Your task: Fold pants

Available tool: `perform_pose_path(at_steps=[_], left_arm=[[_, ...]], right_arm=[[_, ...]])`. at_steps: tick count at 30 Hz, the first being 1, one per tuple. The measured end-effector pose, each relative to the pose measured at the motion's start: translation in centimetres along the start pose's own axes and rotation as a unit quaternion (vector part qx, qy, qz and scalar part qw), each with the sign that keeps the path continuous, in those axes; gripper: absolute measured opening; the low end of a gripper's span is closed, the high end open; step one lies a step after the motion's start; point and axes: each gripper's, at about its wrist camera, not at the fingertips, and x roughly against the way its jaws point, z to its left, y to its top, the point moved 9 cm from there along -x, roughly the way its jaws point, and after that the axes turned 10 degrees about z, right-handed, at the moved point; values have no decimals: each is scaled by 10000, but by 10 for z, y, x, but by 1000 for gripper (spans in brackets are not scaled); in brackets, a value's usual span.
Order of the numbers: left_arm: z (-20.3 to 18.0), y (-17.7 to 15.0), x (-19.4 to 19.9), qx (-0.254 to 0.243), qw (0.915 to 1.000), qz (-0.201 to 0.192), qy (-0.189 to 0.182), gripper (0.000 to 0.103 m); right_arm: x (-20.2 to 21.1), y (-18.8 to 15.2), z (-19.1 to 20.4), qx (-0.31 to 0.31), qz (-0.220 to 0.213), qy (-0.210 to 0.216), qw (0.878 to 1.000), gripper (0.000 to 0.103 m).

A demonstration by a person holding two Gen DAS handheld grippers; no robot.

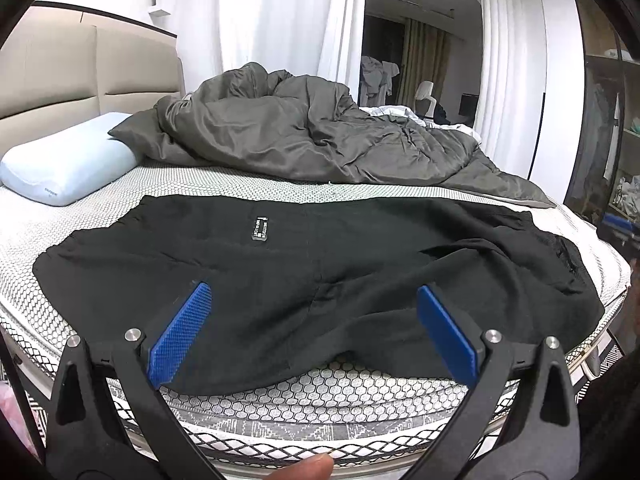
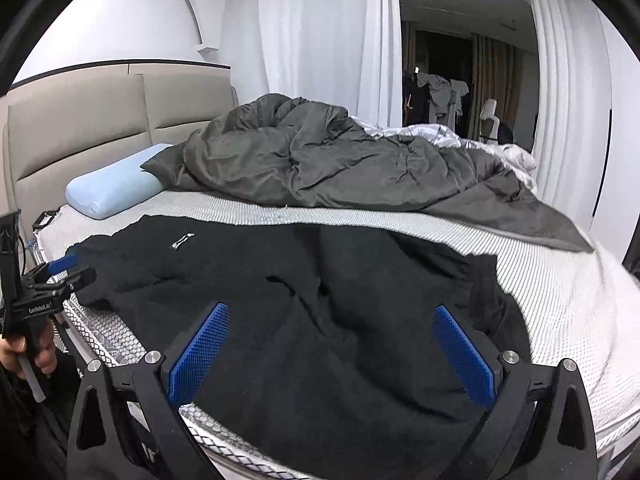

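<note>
Black pants (image 1: 320, 264) lie spread across the near side of the mattress, with a small black label (image 1: 260, 229) on top. They also show in the right wrist view (image 2: 340, 300), wrinkled in the middle. My left gripper (image 1: 314, 294) is open, its blue pads (image 1: 180, 332) wide apart just above the pants' near edge. My right gripper (image 2: 332, 312) is open and empty over the right part of the pants. The left gripper also shows at the far left of the right wrist view (image 2: 66, 266), by the pants' left end.
A rumpled grey duvet (image 1: 320, 136) fills the far half of the bed. A light blue pillow (image 1: 64, 168) lies at the left by the beige headboard (image 1: 80, 68). The honeycomb-patterned mattress (image 1: 320, 388) edge is just below my grippers. White curtains (image 1: 260, 16) hang behind.
</note>
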Motion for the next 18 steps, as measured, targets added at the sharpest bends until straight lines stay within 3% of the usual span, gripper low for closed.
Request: perform_pose_path(at_steps=[18], left_arm=[[19, -7, -27, 143, 9994, 197, 231, 102]], right_arm=[[-7, 24, -48, -135, -8, -248, 9996, 103]])
